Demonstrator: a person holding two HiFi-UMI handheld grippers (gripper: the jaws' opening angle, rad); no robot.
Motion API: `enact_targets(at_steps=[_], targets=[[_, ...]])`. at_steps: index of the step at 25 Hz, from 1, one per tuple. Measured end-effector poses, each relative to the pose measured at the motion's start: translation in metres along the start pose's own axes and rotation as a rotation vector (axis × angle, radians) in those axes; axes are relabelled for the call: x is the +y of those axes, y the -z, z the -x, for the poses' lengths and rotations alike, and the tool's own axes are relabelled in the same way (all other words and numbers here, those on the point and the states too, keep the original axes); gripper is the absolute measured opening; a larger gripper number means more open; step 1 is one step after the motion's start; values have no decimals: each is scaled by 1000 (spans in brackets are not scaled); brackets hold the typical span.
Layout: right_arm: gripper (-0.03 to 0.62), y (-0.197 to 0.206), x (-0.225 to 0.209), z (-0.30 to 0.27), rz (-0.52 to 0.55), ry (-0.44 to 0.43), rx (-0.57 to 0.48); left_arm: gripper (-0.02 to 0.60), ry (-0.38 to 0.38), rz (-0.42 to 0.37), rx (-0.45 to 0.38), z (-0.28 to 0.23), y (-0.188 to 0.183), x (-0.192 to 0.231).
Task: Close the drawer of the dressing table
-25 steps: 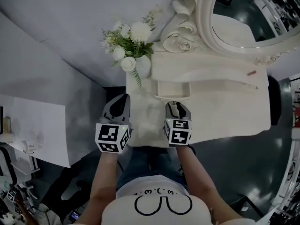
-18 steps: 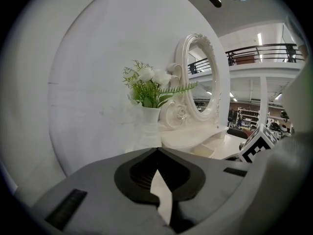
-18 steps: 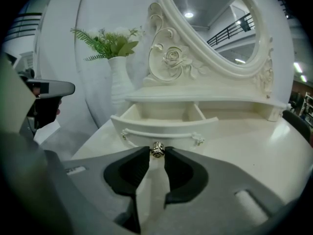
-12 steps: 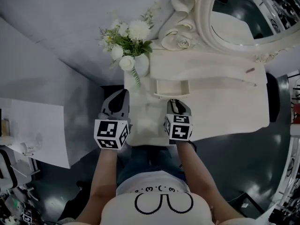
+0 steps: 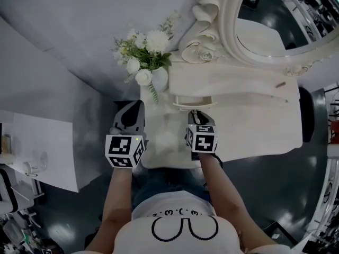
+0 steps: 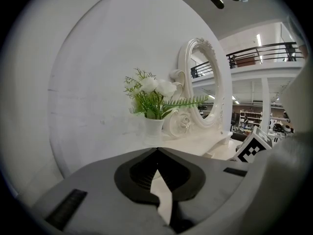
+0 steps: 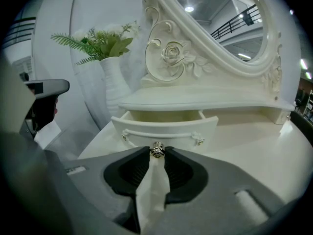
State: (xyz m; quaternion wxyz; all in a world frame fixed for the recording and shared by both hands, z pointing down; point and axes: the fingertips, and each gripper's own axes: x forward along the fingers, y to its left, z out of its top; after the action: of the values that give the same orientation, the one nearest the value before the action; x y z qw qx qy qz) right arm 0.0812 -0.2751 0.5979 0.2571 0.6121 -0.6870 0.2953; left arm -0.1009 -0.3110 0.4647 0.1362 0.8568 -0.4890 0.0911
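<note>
The white dressing table [image 5: 254,126] has a small drawer [image 5: 193,100] under its shelf, pulled partly out. In the right gripper view the drawer front [image 7: 164,129] is curved, and the inside shows behind it. My right gripper [image 7: 157,153] is shut on its small metal knob [image 7: 157,150], which sits pinched between the two tips. From above, the right gripper [image 5: 195,113] points at the middle of the drawer front. My left gripper [image 5: 135,107] hovers at the table's left edge, away from the drawer. It is shut and holds nothing; its tips [image 6: 157,151] meet.
A white vase of flowers [image 5: 145,62] stands on the table just left of the drawer, close to the left gripper. The oval mirror [image 5: 275,15] with its carved frame rises behind the shelf. A grey wall [image 5: 63,46] runs along the left.
The right gripper has edged slightly forward toward the mirror, and the drawer seems to stick out a little less. The left gripper has stayed in place.
</note>
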Motion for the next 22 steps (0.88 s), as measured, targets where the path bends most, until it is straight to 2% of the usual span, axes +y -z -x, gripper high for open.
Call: enact_targets(at_steps=[22], targets=[[91, -31, -3, -37, 8, -44, 19, -2, -64, 2, -23, -15, -16, 18]])
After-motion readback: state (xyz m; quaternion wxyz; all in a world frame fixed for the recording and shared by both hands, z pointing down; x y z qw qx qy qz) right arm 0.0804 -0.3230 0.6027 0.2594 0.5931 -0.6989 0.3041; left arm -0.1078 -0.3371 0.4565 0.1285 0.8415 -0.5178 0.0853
